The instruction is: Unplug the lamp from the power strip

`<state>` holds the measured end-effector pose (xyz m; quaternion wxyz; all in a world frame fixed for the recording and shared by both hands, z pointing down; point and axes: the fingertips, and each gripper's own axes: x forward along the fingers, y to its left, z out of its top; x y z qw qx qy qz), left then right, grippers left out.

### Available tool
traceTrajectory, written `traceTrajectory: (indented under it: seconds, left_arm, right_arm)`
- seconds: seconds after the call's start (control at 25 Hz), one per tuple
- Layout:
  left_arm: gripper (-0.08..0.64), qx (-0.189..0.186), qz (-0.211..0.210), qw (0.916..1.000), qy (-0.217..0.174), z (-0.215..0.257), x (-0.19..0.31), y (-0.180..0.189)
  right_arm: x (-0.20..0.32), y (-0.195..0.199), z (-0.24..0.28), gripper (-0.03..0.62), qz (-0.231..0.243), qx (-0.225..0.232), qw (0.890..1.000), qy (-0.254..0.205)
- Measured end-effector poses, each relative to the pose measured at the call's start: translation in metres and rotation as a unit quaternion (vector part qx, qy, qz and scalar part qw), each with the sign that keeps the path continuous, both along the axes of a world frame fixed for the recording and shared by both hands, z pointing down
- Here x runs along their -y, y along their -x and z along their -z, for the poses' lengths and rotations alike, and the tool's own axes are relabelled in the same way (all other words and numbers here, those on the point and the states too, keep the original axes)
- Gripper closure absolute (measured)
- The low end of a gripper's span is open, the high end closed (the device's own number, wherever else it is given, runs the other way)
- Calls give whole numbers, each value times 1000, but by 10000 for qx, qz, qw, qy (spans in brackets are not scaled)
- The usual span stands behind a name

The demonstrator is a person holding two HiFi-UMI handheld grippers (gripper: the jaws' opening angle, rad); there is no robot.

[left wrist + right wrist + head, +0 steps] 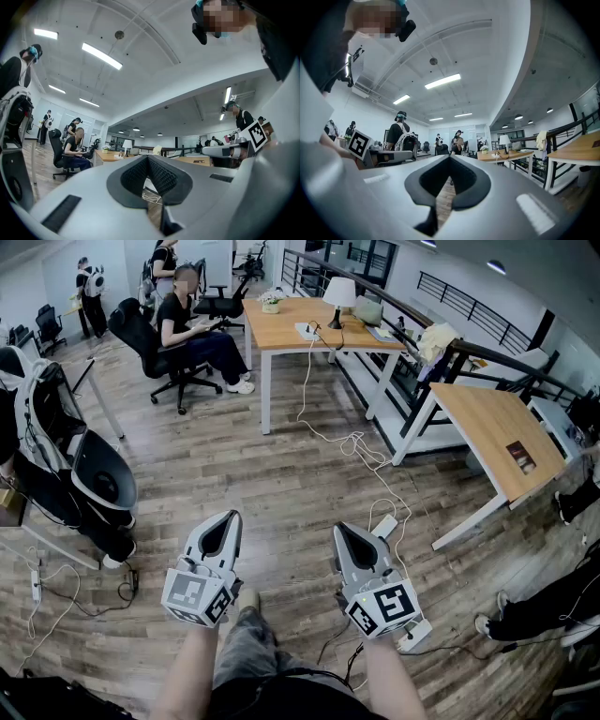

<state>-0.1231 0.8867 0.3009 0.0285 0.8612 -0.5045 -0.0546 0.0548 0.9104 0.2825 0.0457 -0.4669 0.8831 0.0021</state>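
Head view, your left gripper (231,517): you hold it low over the wood floor (234,465), its jaws together with nothing in them.
Head view, your right gripper (340,530): it sits beside the left one at about the same height, with its jaws also together and empty.
Head view, lamp (339,298): it has a white shade on a dark stand and stands upright on the far wooden table (281,334), well apart from both your grippers.
Head view, power strip (307,331): it is white and lies on that table just beside the lamp's base. The plug is too small for you to make out.
Head view, white cord (309,399): it drops from the strip over the table's front edge and winds across the floor toward your right gripper.
Head view, seated person (192,329): the person sits in a black office chair at the table's left side.
Head view, second table (487,427): it stands to the right, near the railing.
Left gripper view, left gripper (148,157): the tips meet and the ribbed pads hold nothing.
Left gripper view, lamp (126,145): it looks small and far off on the table (108,158), straight beyond your closed tips.
Left gripper view, seated person (74,149): the person is left of the table.
Right gripper view, right gripper (450,157): the tips are pressed together and grip nothing. Only floor shows through the hollow behind them.
Right gripper view, lamp (505,140): it stands on the table (513,154), far off to the right of your jaws.
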Motion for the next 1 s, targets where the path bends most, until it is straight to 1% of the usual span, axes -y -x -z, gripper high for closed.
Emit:
traceTrajectory:
  seconds: [0.2,0.44,0.76,0.88,1.0]
  left_arm:
    - [563,172,-259,9995,-90,8,61,7]
    - [563,180,-327,9993,-32,10,134,34]
    - [563,153,-569,9982,84,-4,222,58]
    - [563,130,-694,9975,89,-6,248,67]
    - [563,79,-722,9973,71,-10,272,74]
  right_arm:
    - [63,22,-5,584,45,-10,10000,77]
    - [132,56,-13,584,52,-53,9998,190]
    - [219,77,-20,584,-336,-60,9989,307]
    - [243,85,-21,584,-489,64,9983,296]
    - [263,94,-22,584,-537,150,9980,281]
